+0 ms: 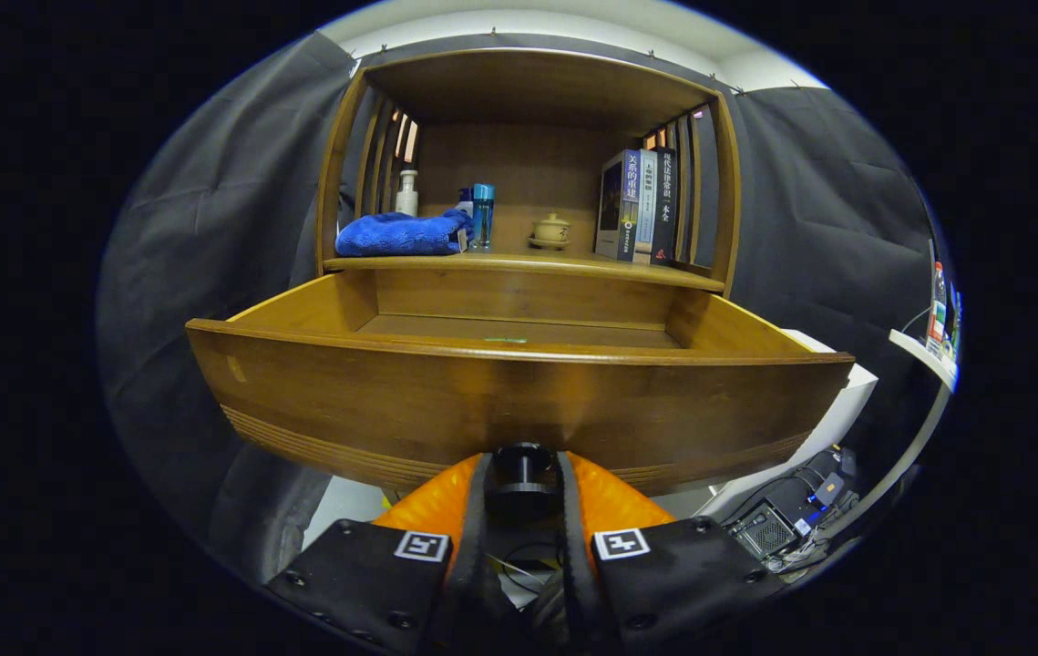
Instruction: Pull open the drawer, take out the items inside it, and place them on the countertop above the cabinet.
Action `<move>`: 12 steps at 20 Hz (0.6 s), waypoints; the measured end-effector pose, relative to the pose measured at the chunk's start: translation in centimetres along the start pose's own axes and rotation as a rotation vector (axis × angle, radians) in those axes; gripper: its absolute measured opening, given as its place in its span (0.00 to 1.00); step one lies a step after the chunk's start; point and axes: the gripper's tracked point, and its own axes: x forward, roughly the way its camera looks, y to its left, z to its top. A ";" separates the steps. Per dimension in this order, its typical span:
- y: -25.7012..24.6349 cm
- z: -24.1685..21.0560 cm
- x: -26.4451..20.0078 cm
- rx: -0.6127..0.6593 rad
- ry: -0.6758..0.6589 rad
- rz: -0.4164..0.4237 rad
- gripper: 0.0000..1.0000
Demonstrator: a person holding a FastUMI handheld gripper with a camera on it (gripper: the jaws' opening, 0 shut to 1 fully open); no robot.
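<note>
The wooden drawer (519,401) stands pulled out of the cabinet toward me, its front panel just ahead of the fingers. My gripper (523,469) is shut on the drawer's round dark knob (521,463), which sits between the two fingers at the lower middle of the front panel. Over the front panel I see part of the drawer's floor with a small green thing (505,340) lying on it; the rest of the inside is hidden. The countertop (573,265) runs above the drawer.
On the countertop lie a folded blue cloth (400,234), a white bottle (406,193), a blue bottle (482,214), a small lidded cup (551,230) and upright books (637,205). A white shelf (924,355) with bottles hangs at right; electronics (778,524) sit on the floor.
</note>
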 end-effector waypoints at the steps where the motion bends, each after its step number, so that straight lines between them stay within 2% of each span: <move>1: 0.0 0.1 0.0 0.003 -0.009 0.002 0.49; 3: -0.2 -0.3 0.4 0.007 0.002 -0.005 0.55; 6: 0.5 -0.7 0.0 -0.013 0.016 0.007 0.98; 9: 0.7 0.8 -1.7 -0.020 -0.022 0.016 0.98; 12: -0.1 7.0 -4.4 0.010 -0.171 -0.005 0.98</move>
